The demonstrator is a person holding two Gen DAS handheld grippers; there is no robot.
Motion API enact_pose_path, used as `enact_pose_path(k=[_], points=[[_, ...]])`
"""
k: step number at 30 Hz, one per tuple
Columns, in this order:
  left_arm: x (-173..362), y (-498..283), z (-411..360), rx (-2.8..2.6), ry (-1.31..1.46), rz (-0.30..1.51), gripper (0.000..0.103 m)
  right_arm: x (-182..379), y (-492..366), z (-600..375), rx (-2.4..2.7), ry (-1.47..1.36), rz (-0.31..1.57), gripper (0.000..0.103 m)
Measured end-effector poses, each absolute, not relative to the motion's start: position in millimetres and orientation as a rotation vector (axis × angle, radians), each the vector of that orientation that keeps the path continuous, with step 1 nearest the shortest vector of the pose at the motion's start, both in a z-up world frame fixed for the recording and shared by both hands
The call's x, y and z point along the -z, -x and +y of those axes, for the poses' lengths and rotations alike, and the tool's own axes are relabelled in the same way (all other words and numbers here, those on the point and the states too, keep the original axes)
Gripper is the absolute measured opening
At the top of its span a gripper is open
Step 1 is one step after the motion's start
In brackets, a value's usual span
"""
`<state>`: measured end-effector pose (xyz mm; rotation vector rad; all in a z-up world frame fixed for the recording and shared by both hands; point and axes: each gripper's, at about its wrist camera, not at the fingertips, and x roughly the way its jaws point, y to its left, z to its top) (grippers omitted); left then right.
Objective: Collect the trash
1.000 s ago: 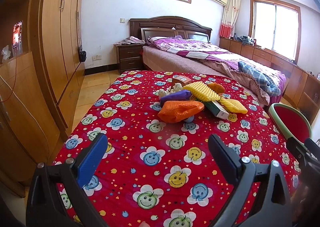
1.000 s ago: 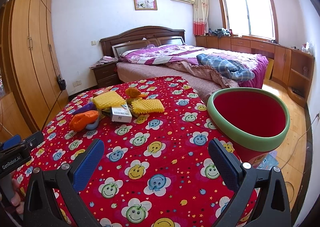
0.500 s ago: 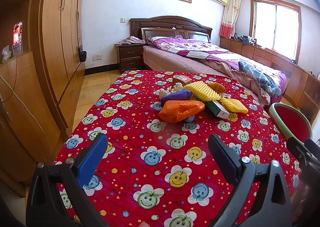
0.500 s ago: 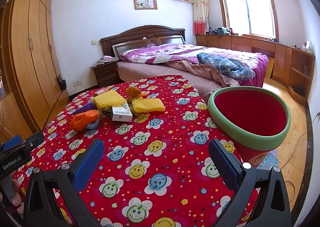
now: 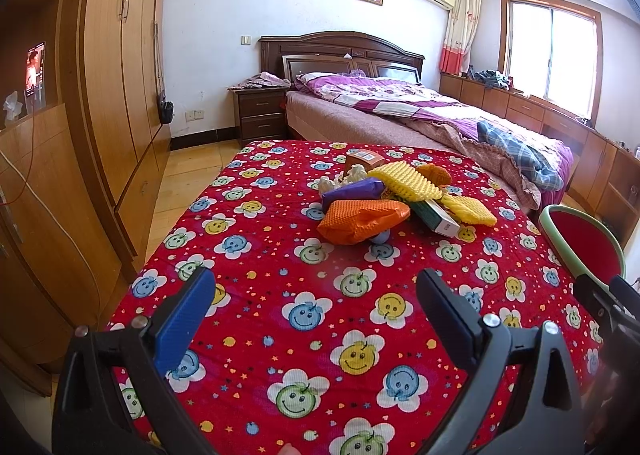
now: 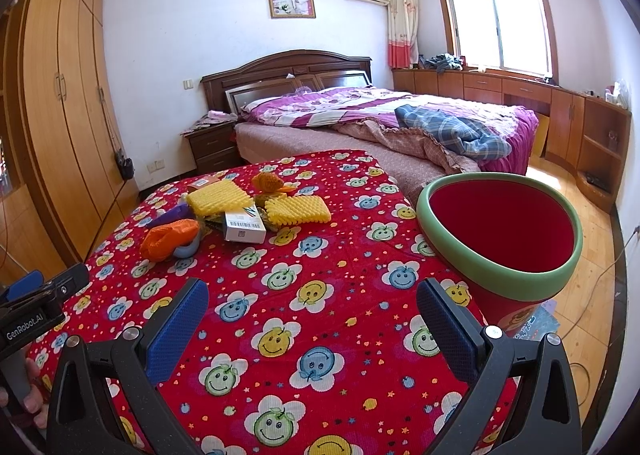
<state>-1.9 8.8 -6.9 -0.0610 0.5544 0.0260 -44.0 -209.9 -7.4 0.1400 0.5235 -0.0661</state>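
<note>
A heap of trash lies mid-table on the red smiley-flower tablecloth (image 5: 280, 287): an orange foam net (image 5: 362, 219) (image 6: 170, 237), yellow foam nets (image 5: 404, 181) (image 6: 298, 211), a purple wrapper (image 5: 354, 191), a white and green carton (image 6: 244, 225) (image 5: 434, 217) and a brown box (image 5: 364, 161). A red bin with a green rim (image 6: 500, 231) (image 5: 584, 243) stands at the table's right edge. My left gripper (image 5: 316, 303) hangs open over the near cloth, well short of the heap. My right gripper (image 6: 312, 311) is open too, just left of the bin. Both hold nothing.
A bed (image 6: 380, 123) with purple bedding stands beyond the table, a nightstand (image 5: 262, 115) beside it. Tall wooden wardrobes (image 5: 116, 75) line the left wall and low cabinets (image 6: 560, 115) run under the window. The other gripper's body (image 6: 36, 303) shows at the lower left of the right wrist view.
</note>
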Motion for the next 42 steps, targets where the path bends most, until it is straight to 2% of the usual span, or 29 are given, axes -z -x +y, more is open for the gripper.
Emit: enact_pose_path(k=[21, 33, 42], points=[[-1.5, -18.0, 7.1, 0.004, 0.029, 0.56, 0.099, -2.9, 29.3, -214.8, 0.052, -0.106, 0.537, 0.103], [-7.1, -75.5, -10.4, 0.123, 0.01, 0.632, 0.099, -10.2, -15.2, -222.0, -0.01, -0.143, 0.631, 0.103], [14.1, -128.0, -21.4, 0.144, -0.009, 0.726, 0.098, -3.7, -65.6, -225.9, -0.047, -0.14, 0.706, 0.103]])
